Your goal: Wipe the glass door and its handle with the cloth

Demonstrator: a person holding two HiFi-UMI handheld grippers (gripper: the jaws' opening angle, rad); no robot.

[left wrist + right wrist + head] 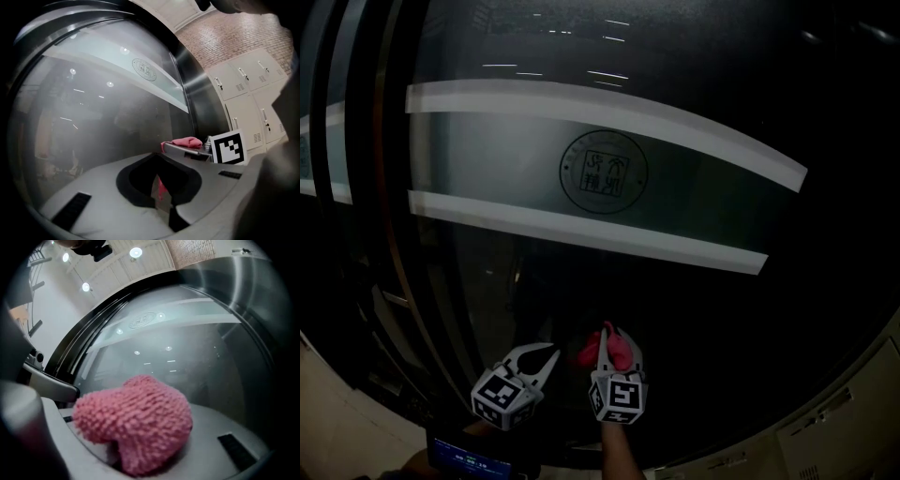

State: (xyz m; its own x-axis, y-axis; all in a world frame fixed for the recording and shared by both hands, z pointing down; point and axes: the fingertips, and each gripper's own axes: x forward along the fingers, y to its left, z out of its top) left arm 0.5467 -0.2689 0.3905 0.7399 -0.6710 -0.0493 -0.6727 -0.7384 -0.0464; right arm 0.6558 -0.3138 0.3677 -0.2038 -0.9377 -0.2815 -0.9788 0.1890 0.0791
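Note:
The dark glass door fills the head view, with two frosted bands and a round emblem across it. Low in front of it, my right gripper is shut on a pink fuzzy cloth. In the right gripper view the cloth bulges between the jaws, close to the glass. My left gripper hangs beside it on the left, its jaws shut and empty. From the left gripper view the cloth shows on the right gripper's tip. I cannot make out a handle.
A steel door frame borders the glass on the right, with beige lockers and a brick wall beyond it. Dark vertical frame bars run down the left side. Pale floor shows at the lower left.

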